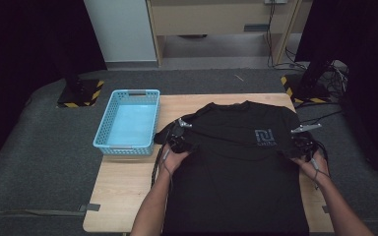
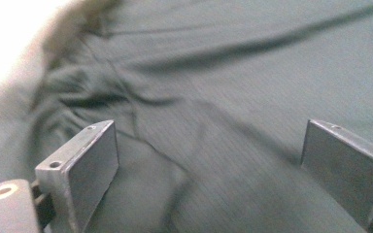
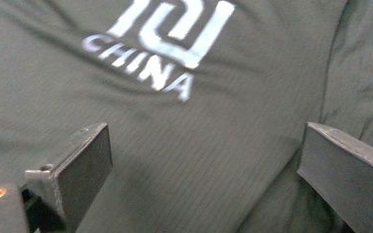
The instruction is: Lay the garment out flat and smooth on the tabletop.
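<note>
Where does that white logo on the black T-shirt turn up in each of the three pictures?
High view: the white logo sits right of centre on the black T-shirt, near the right gripper.
Left gripper view: dark shirt cloth between open jaws; no logo here.
Right gripper view: the logo lies at top centre, reading CHINA.
Shared landmark: the shirt's ribbed dark fabric.

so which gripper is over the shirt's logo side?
The right gripper: its view looks past open jaws at the white logo on the black shirt. The left gripper sits at the plain, wrinkled sleeve side.
</note>
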Action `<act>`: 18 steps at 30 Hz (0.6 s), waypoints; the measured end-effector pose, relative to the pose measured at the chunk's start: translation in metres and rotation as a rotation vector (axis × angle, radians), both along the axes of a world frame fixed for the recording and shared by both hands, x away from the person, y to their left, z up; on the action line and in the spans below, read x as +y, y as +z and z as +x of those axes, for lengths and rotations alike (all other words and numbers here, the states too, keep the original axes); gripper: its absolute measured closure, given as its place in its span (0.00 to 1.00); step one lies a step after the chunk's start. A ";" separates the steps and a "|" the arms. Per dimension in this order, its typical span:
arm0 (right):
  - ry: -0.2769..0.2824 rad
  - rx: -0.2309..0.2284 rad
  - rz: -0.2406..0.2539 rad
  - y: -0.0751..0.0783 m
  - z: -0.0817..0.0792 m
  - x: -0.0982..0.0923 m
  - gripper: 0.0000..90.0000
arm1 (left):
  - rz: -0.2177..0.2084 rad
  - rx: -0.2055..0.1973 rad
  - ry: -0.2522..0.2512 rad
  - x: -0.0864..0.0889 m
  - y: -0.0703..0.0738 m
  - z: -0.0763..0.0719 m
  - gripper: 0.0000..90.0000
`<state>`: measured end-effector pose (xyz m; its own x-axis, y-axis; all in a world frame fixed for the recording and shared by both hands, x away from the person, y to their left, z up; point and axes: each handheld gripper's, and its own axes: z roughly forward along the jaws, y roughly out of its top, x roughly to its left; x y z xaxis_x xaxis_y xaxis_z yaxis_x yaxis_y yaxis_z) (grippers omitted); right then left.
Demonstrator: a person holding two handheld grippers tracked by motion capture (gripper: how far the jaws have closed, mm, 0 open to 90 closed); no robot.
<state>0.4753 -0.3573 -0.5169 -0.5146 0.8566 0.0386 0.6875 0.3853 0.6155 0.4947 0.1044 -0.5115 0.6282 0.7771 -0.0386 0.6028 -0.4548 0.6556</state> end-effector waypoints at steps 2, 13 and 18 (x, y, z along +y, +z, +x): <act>0.015 -0.012 0.004 0.002 -0.009 0.001 0.06 | 0.002 -0.008 -0.014 0.001 0.000 -0.010 0.07; 0.070 -0.030 0.011 0.007 -0.048 0.008 0.07 | -0.017 -0.036 -0.047 0.016 0.003 -0.059 0.07; 0.069 -0.034 0.025 0.005 -0.063 0.008 0.07 | -0.048 -0.033 -0.040 0.025 0.002 -0.078 0.07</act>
<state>0.4120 -0.3495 -0.5115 -0.5735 0.8182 0.0413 0.6388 0.4151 0.6478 0.4169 0.1292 -0.5092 0.6606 0.7489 -0.0534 0.5620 -0.4461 0.6965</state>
